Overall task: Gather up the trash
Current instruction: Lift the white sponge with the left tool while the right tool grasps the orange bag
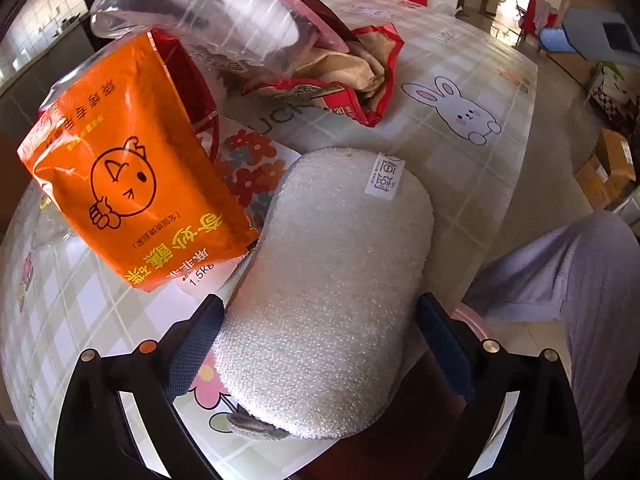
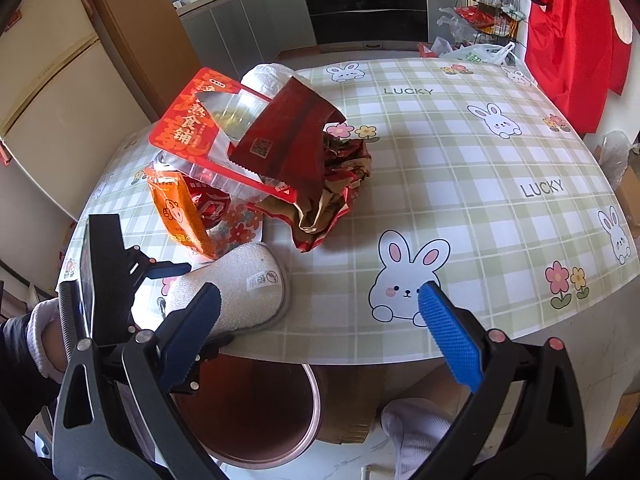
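Gripping a white scrubbing pad [image 1: 324, 292], the left gripper [image 1: 320, 344] is clamping both pads against its sides at the table's near edge, beside the trash pile: orange pouch [image 1: 132, 184], clear-windowed red bag [image 2: 200, 128], dark red packet [image 2: 288, 140], crumpled brown wrapper [image 2: 336, 192]. Right gripper [image 2: 320, 332] is hovering wide open, holding nothing. Wrappers are probably light, floppy, slick; pinching a flat edge or crumpled fold looks best. Checked bunny tablecloth [image 2: 460, 168] is looking glossy. Round bin [image 2: 256, 408] is sitting below the edge; kitchen cabinets behind.
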Demonstrator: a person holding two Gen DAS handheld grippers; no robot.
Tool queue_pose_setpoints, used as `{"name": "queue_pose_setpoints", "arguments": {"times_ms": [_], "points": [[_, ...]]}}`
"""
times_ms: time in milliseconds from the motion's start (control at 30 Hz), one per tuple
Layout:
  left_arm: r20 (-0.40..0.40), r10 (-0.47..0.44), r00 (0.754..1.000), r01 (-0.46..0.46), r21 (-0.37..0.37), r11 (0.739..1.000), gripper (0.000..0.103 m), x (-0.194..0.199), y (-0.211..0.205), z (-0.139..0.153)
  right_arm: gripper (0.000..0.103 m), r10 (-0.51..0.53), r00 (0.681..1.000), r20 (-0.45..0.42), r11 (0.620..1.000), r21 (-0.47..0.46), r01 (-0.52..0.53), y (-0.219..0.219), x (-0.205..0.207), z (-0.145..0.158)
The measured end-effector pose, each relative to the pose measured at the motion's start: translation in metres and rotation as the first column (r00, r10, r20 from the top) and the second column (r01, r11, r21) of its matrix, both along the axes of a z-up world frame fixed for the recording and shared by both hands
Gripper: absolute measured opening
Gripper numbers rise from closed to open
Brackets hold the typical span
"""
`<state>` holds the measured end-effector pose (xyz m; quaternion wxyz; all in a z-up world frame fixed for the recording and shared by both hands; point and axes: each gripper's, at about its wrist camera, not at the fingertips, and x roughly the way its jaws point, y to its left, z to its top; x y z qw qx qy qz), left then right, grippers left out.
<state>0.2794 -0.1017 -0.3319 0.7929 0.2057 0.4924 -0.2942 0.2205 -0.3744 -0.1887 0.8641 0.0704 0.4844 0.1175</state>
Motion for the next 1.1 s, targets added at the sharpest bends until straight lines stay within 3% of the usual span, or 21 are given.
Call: {"name": "queue_pose_setpoints", "arguments": {"times_ms": [200, 367, 500, 633, 867, 1100], "points": [[0.015, -0.014, 1.000, 0.014, 0.014, 1.000, 0.089, -0.012, 0.003, 0.005, 0.098, -0.014, 1.000, -0.001, 1.000, -0.005, 0.014, -0.001, 0.000, -0.001], [0.008, -0.008, 1.000, 0.008, -0.034, 0.999, 0.086, -0.030, 0.017, 0.011, 0.097, -0.019, 1.000, -0.006, 1.000, 0.004, 0.019, -0.001, -0.001, -0.003], [0.006, 0.090, 0.996, -0.089, -0.124, 0.988, 0.085, -0.042, 0.042, 0.019, 0.097, -0.014, 1.000, -0.004, 1.000, -0.001, 0.014, 0.002, -0.003, -0.005], [0.006, 0.185, 0.983, -0.180, -0.213, 0.960, 0.085, -0.056, 0.072, 0.032, 0.097, 0.000, 1.000, -0.009, 1.000, 0.011, 0.000, 0.007, -0.004, -0.008], [0.042, 0.271, 0.962, -0.249, -0.277, 0.928, 0.085, -0.080, 0.119, 0.057, 0.097, 0.090, 0.995, 0.047, 0.996, -0.011, -0.089, 0.036, -0.005, -0.008], [0.056, 0.448, 0.892, -0.400, -0.359, 0.843, 0.085, -0.079, 0.175, 0.084, 0.076, 0.271, 0.950, 0.154, 0.961, 0.011, -0.276, 0.101, 0.003, -0.020]]}}
